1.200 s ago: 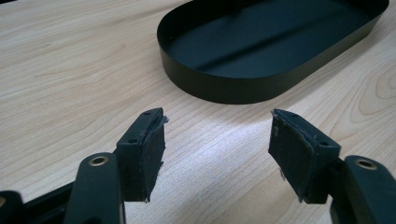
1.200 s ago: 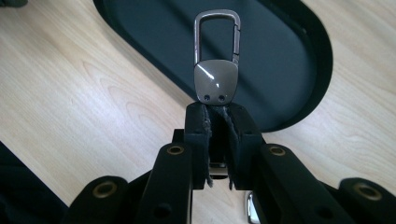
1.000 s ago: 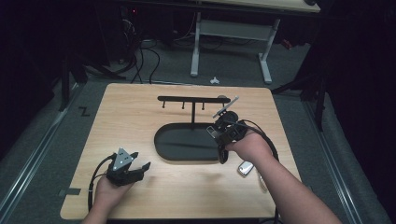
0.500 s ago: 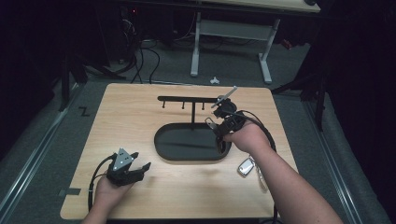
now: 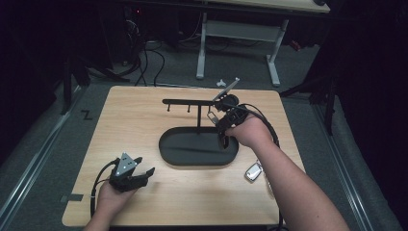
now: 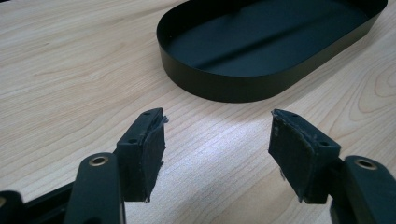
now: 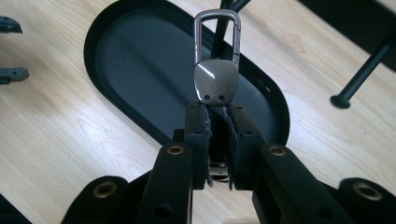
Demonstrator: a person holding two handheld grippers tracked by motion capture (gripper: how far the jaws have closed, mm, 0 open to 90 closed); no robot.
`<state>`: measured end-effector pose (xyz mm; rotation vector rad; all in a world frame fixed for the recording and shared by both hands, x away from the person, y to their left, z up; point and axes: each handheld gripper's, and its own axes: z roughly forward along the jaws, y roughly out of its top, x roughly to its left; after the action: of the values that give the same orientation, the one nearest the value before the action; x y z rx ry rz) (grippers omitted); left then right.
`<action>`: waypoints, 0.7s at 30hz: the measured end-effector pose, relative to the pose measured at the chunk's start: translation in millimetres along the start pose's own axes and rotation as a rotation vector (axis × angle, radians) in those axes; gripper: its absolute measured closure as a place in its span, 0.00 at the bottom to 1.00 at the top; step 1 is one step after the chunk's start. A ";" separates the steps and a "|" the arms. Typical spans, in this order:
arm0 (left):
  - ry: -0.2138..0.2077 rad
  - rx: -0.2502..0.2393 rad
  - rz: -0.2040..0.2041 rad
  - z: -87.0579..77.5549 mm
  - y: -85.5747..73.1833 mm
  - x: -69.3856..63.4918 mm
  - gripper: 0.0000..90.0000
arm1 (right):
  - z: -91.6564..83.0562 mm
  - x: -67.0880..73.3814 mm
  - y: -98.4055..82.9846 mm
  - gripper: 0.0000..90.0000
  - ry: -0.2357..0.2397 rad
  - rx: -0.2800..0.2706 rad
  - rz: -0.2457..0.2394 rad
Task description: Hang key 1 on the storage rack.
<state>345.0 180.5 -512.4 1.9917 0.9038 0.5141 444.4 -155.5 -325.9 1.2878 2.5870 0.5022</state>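
Right tool (image 7: pixel 216 140) is clenched on the keyring clip (image 7: pixel 216 60), up by the hook rack (image 5: pixel 192 102) near the surface's far edge, above the black tray (image 5: pixel 198 147). Thin grip: a twist could spin it loose. Left tool (image 6: pixel 217 156) rests released near the front-left corner.

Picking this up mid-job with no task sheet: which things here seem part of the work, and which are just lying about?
Likely in the job:
- right gripper, shut on the metal keychain clip
- black hook stand
- black oval tray at its foot

Lying about, as far as I can tell:
- car key fob on the table
- left gripper, open, idle
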 end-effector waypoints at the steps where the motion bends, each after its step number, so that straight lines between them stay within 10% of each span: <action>1: 0.000 0.000 -0.001 0.0 0.0 0.1 0.40 | 0.2 0.3 0.8 0.90 0.002 -0.002 0.005; 21: -0.009 0.007 -0.003 0.5 -0.2 1.2 0.40 | 13.9 -5.3 12.3 0.90 -0.029 0.000 0.025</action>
<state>346.0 181.2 -512.8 1.9976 0.9042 0.5006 461.2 -150.0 -333.8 1.3191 2.5504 0.4847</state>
